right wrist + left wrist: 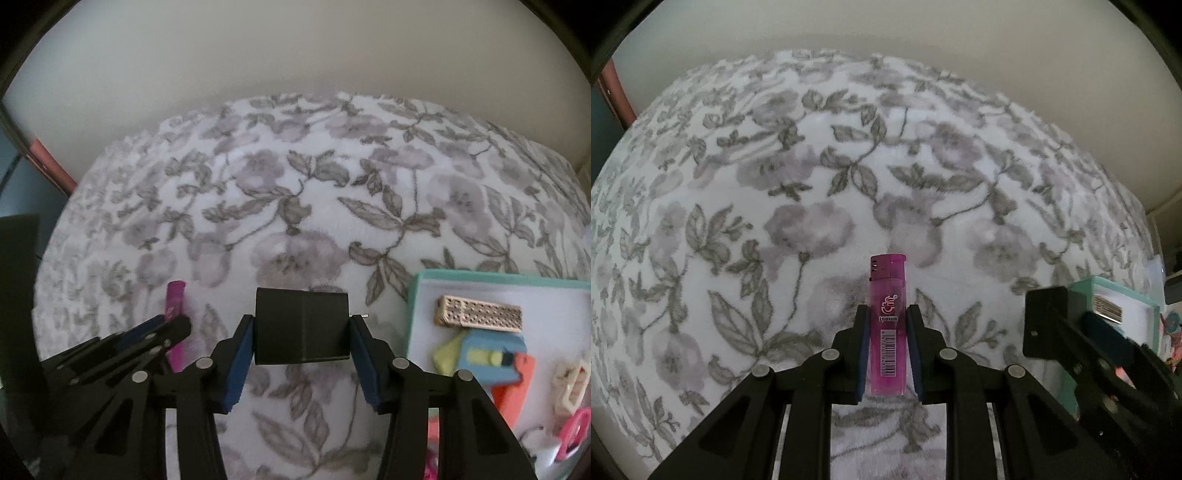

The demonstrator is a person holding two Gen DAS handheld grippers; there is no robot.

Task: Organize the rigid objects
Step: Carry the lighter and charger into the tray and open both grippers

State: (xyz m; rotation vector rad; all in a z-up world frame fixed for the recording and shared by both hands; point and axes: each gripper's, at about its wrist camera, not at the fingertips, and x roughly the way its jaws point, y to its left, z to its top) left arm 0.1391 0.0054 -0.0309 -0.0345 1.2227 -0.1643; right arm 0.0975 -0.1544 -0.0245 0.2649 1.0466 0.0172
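My left gripper (887, 314) is shut on a translucent pink lighter (887, 325), held upright above the floral blanket (849, 184). The lighter also shows in the right wrist view (174, 314), in the left gripper (173, 325) at the lower left. My right gripper (302, 325) is shut on a black box-shaped block (302, 325); the block (1049, 321) appears at the right of the left wrist view. A teal-rimmed white tray (413, 295) lies to the right of the right gripper.
The tray holds a beige perforated block (480, 312), a blue, yellow and orange toy (491, 354), a cream frame piece (570, 384) and a pink piece (576, 428). A pale wall (295, 55) runs behind the bed. A red-brown frame (48, 162) stands at the far left.
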